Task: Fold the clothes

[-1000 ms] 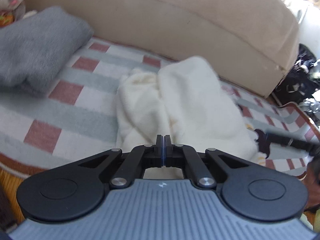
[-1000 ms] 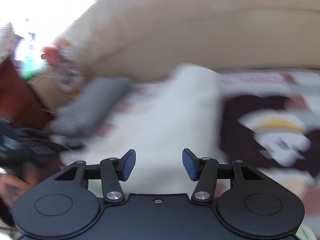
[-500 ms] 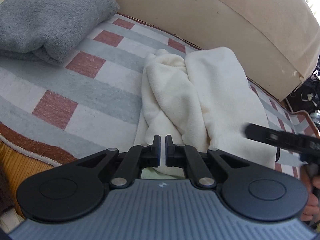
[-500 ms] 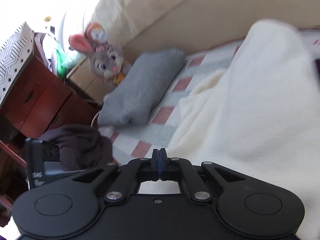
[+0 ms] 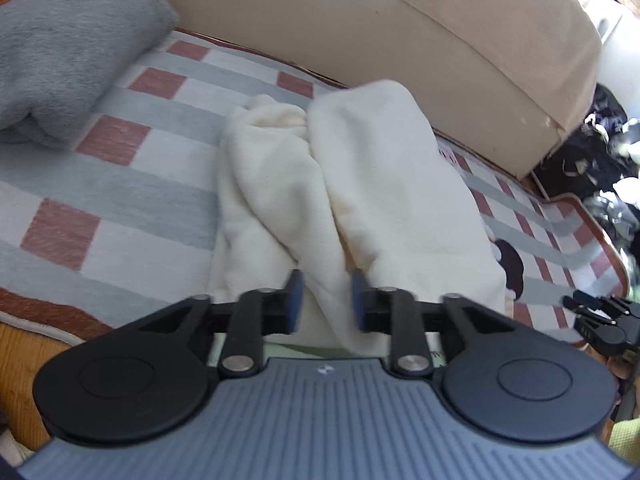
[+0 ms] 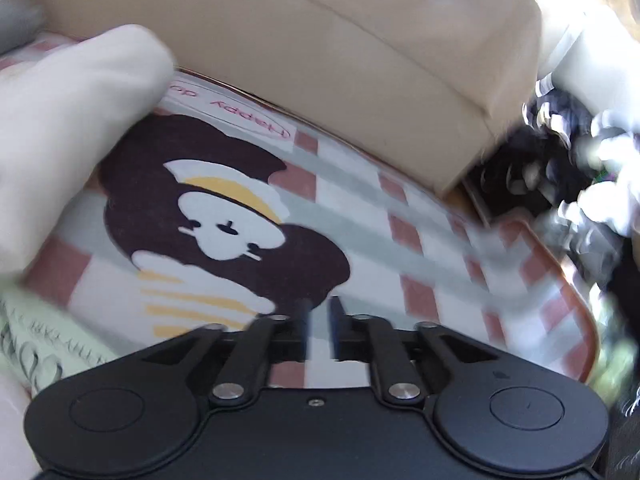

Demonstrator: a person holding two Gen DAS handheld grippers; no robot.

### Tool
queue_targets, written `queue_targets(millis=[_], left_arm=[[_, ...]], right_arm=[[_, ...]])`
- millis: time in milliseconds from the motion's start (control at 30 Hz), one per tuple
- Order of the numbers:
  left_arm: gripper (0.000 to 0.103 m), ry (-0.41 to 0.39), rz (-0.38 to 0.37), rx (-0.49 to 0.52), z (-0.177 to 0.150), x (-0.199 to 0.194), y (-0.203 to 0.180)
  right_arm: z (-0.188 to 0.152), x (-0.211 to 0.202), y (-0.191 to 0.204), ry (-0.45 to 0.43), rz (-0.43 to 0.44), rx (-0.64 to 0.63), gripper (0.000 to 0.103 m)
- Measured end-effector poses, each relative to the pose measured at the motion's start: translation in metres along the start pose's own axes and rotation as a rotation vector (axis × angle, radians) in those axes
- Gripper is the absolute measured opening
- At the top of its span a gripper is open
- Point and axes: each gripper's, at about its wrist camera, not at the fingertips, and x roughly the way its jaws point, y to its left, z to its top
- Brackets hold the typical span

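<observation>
A cream fleece garment lies folded lengthwise on the checked seat mat, its two halves overlapping. My left gripper is open and empty, its blue pads just above the garment's near end. In the right wrist view the garment shows at the left edge. My right gripper is slightly open and empty, over the mat's cartoon print, to the right of the garment. It also shows in the left wrist view.
A folded grey garment lies at the mat's far left. The beige sofa backrest runs behind. A pale green printed cloth lies at the near left. Dark clutter sits beyond the sofa's right end.
My left gripper has opened over the garment's near end. My right gripper has swung right, away from the garment to over the cartoon print, and opened slightly.
</observation>
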Motion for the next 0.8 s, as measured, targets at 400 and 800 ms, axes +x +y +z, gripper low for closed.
queue_targets(millis=[400,800], left_arm=[[0.053,-0.002,-0.146,-0.142,0.007,-0.008,0.021],[0.034,0.088,-0.041,-0.067,0.009,0.057,-0.012]], right_arm=[[0.022,0.021,0.079,0.002,0.546,0.028,0.063],[0.038,0.059,0.111,-0.053,0.588,0.162,0.063]])
